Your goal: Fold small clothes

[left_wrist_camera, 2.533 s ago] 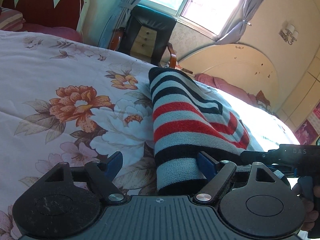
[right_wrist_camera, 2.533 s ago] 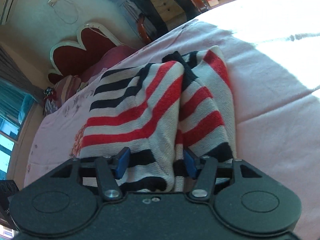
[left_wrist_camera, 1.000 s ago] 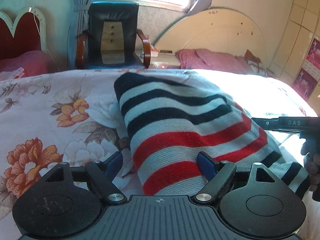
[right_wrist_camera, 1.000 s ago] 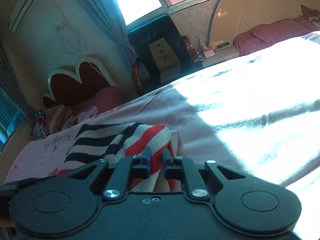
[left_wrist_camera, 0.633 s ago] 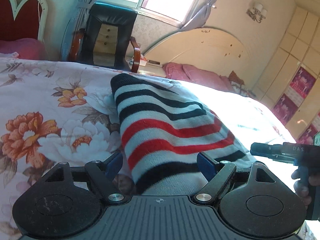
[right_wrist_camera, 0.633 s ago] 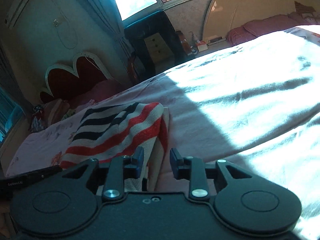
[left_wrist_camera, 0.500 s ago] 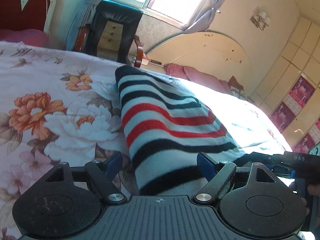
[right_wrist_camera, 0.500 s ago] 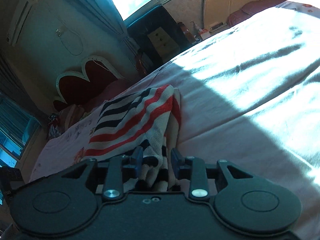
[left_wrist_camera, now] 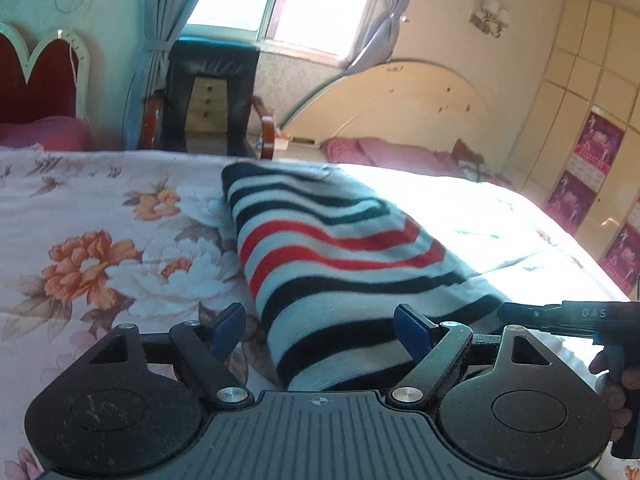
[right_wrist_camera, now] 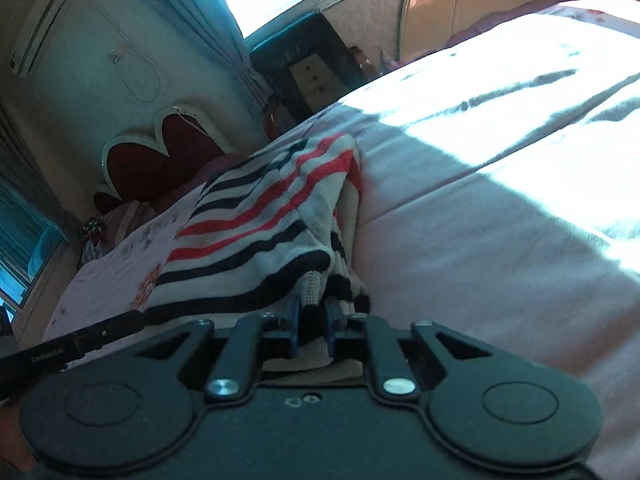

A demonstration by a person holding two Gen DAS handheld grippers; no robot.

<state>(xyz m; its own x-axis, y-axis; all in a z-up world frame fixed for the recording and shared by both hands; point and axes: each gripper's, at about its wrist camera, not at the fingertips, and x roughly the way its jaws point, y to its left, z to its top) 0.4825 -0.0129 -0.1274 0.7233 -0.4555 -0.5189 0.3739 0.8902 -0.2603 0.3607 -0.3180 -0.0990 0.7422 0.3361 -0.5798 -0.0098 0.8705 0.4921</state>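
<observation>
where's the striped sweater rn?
The striped sweater lies folded on the floral bedspread, centre of the left wrist view between the open left claw; in the right wrist view the right claw pinches its near edge.

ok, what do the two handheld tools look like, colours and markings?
Both alike: black body with ribbed top plate, two round discs, silver pivot screws, black linkage arms, blue finger pads. Left tool has a small crosshair mark. Right tool shows "DAS" lettering on its side in the left view.

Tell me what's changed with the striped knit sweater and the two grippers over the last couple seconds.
The right gripper let go, then its jaws have just been closing on the striped knit sweater's near edge. The left gripper stayed open over the sweater, which remains folded on the floral bedspread.
</observation>
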